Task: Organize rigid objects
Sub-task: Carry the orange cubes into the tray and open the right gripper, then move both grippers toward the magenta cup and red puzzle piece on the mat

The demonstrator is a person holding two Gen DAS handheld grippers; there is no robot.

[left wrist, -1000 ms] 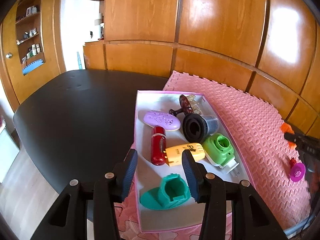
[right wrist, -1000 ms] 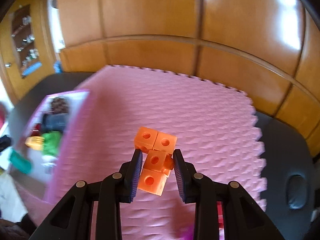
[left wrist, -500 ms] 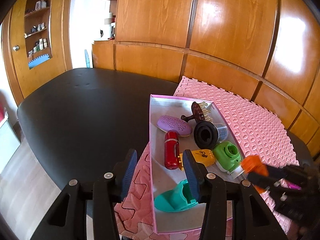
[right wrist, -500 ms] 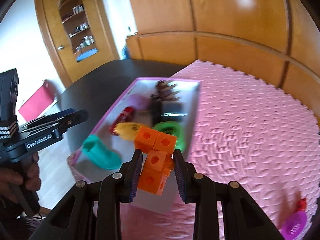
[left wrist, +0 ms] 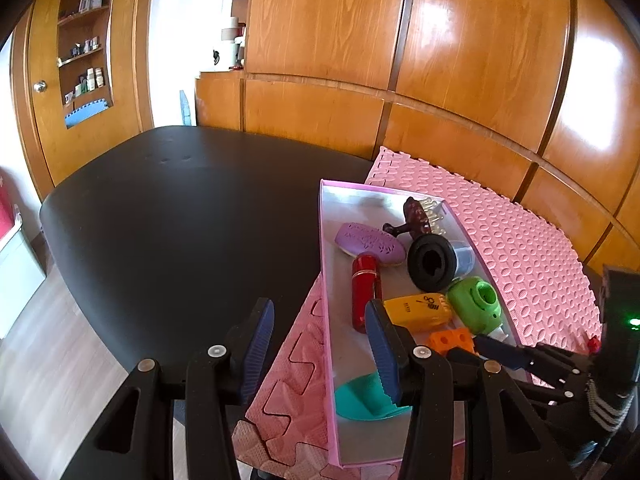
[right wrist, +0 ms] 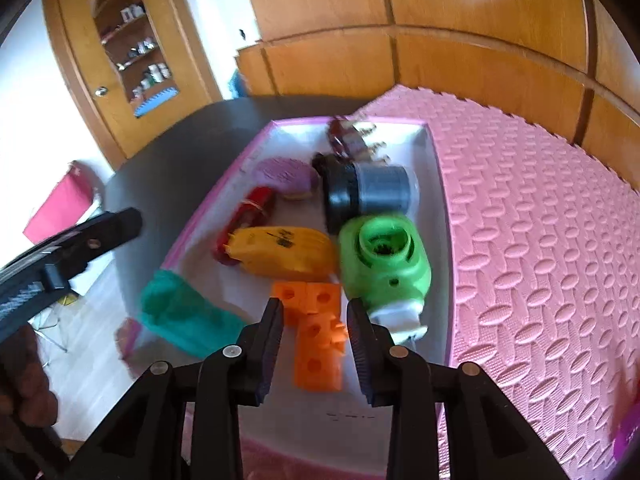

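In the tray — eight objects.

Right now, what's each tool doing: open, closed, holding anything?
Left tool: open, empty.
Right tool: slightly open; orange plastic cube block sits between its pads, apparently not gripped.

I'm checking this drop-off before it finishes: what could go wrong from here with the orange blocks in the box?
1. The right gripper has just been opening; its pads look clear of the orange blocks, which may tumble against the green toy.
2. Pulling back, a fingertip could snag them.
3. The pink box is crowded; the blocks may land tilted.
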